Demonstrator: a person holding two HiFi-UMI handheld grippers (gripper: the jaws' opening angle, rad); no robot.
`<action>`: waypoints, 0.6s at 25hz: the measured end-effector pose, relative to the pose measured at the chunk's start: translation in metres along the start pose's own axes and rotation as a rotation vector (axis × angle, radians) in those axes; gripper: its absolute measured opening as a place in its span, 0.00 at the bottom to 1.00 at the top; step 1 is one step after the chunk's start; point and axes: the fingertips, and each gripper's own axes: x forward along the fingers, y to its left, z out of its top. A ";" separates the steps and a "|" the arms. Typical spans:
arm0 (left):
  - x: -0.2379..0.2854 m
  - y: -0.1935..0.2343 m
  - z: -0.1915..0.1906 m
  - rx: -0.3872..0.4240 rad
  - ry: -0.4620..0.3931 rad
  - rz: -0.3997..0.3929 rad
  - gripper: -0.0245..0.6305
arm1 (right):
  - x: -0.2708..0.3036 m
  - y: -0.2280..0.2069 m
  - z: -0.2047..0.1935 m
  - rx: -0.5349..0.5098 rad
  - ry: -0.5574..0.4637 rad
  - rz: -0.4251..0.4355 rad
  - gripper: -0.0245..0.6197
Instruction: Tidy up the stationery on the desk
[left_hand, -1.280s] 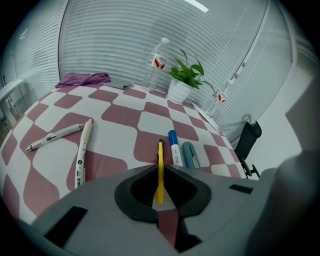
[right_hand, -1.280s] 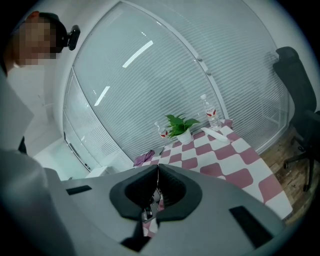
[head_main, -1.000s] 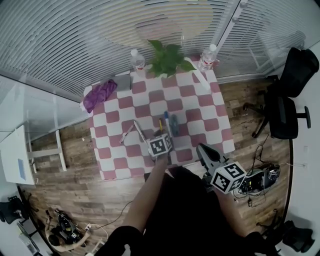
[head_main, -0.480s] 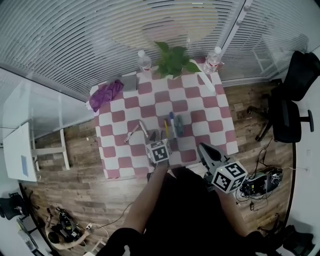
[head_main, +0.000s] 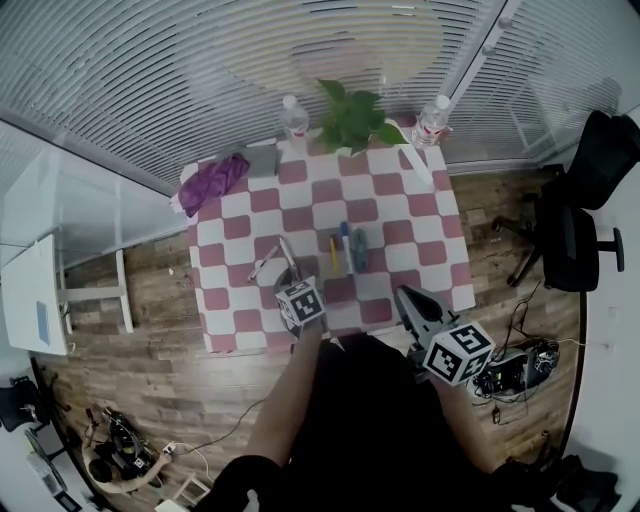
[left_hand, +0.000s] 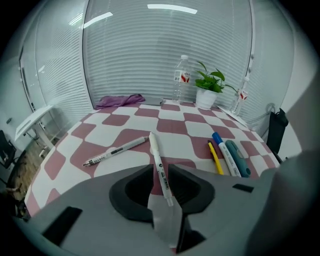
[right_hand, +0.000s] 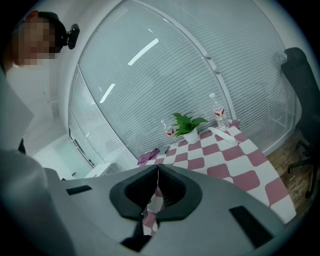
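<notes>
White pen (left_hand: 156, 152) untouched between left gripper (left_hand: 160, 170) jaws, apart, just been closing; right gripper (right_hand: 158, 172) jaws together, empty.

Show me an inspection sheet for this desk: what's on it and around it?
Surface: checked cloth, flat.
Job's things: white pen and grey pen together; yellow pen, blue marker, teal marker side by side.
Clutter: purple cloth, plant, two bottles along far edge.
Grippers: left gripper, jaws just closing, apart around white pen's near end; right gripper shut, empty.
Cables: tangle on floor.
Surroundings: blinds, chair, wood floor.
</notes>
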 end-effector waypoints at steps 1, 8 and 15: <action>0.001 0.000 -0.002 0.002 0.004 0.000 0.21 | 0.000 0.000 0.000 0.000 0.004 0.000 0.07; 0.003 0.000 -0.007 0.017 0.004 0.008 0.15 | 0.003 0.000 -0.002 0.002 0.012 0.001 0.07; 0.001 -0.009 -0.004 0.008 -0.003 -0.035 0.14 | 0.007 0.003 0.001 0.000 0.013 0.011 0.07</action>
